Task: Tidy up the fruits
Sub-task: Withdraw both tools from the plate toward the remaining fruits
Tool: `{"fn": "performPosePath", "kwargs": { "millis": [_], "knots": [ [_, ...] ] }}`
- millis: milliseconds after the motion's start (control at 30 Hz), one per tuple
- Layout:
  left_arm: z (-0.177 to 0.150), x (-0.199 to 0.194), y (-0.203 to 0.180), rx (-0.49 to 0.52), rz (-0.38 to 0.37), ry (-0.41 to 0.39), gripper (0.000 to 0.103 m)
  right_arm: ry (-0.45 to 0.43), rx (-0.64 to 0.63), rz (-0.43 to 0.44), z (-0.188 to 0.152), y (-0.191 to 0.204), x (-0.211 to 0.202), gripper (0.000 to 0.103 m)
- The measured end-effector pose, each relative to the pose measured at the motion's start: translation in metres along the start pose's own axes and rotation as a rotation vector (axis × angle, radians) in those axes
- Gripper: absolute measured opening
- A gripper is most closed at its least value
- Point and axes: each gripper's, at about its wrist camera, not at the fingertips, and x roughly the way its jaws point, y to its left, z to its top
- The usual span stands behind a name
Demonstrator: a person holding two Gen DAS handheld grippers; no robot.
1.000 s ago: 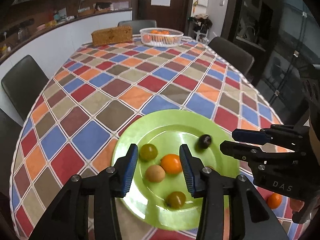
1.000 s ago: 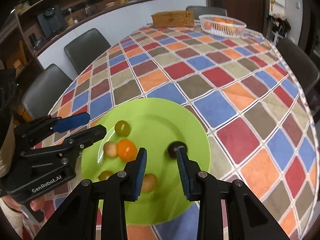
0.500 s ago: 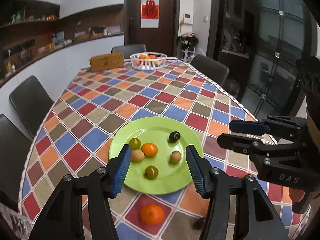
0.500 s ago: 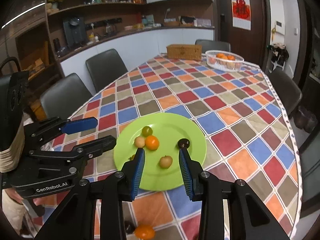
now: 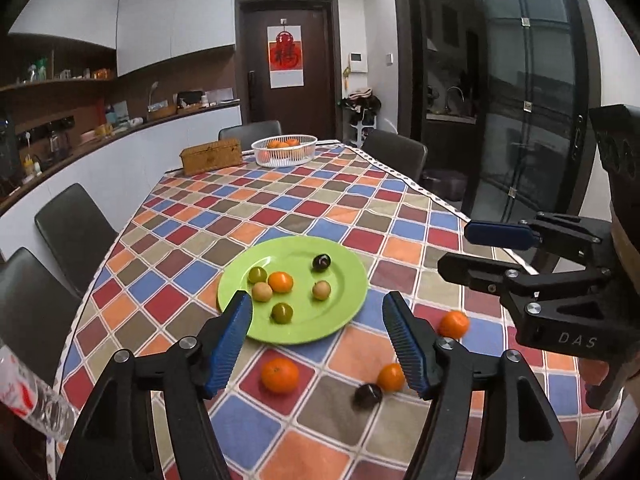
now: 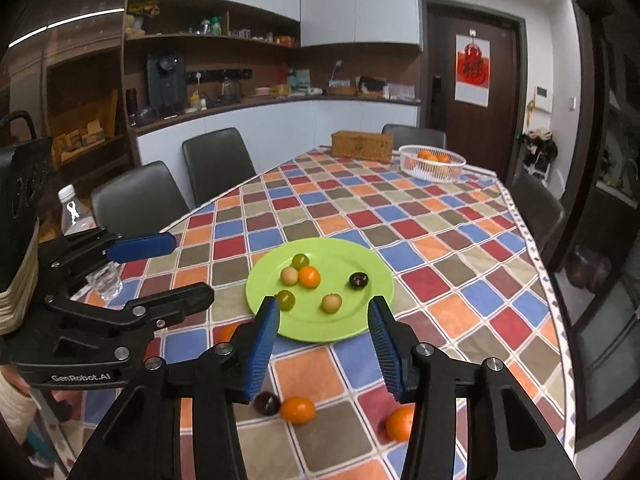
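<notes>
A green plate [image 5: 344, 292] [image 6: 340, 328] on the checked tablecloth holds several small fruits: an orange [image 5: 280, 282], two green ones, two tan ones and a dark plum [image 5: 321, 262]. Nearer me, three oranges [image 5: 280, 375] [image 5: 391, 377] [image 5: 454, 324] and a dark plum [image 5: 368, 395] lie loose on the cloth. My left gripper [image 5: 316, 300] [image 6: 192, 268] hangs above and short of the plate, jaws opening, nothing between them. My right gripper [image 6: 324, 304] [image 5: 456, 250] is beside it on the right, jaws also opening and empty.
At the table's far end stand a white basket [image 5: 285, 151] with oranges and a wicker box [image 5: 211, 156]. A water bottle [image 6: 80, 220] stands at the left edge. Dark chairs [image 6: 218, 160] line both sides. The table edge runs close on the right.
Both grippers have drawn back and up from over the plate, and their jaws have spread wider. The loose oranges and plum on the near cloth have come into view.
</notes>
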Motion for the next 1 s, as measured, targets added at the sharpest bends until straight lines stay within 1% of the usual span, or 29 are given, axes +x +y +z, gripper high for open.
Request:
{"fn": "performPosePath", "kwargs": {
  "millis": [167, 300, 500, 600, 633, 733, 800, 1000],
  "knots": [
    [-0.019, -0.013, -0.014, 0.048, 0.014, -0.004, 0.067, -0.009, -0.025, -0.004, -0.017, 0.008, -0.015, 0.047],
    [-0.032, -0.015, -0.020, 0.074, 0.015, 0.009, 0.067, -0.022, -0.050, -0.008, -0.027, 0.012, -0.020, 0.047],
    [-0.047, -0.014, -0.028, 0.134, -0.012, 0.001, 0.066, 0.010, -0.136, 0.010, -0.039, 0.021, -0.016, 0.047],
    [-0.053, -0.010, -0.031, 0.152, -0.041, 0.001, 0.066, 0.034, -0.183, 0.026, -0.047, 0.026, -0.011, 0.047],
    [-0.056, -0.008, -0.032, 0.158, -0.055, 0.004, 0.065, 0.041, -0.197, 0.030, -0.050, 0.027, -0.009, 0.047],
    [-0.062, -0.001, -0.033, 0.177, -0.063, 0.013, 0.063, 0.059, -0.236, 0.040, -0.056, 0.030, -0.004, 0.047],
    [-0.066, 0.003, -0.034, 0.189, -0.077, 0.026, 0.058, 0.073, -0.260, 0.048, -0.060, 0.032, 0.001, 0.047],
    [-0.076, 0.022, -0.035, 0.234, -0.113, 0.067, 0.051, 0.124, -0.325, 0.067, -0.070, 0.035, 0.020, 0.047]
  ]
}}
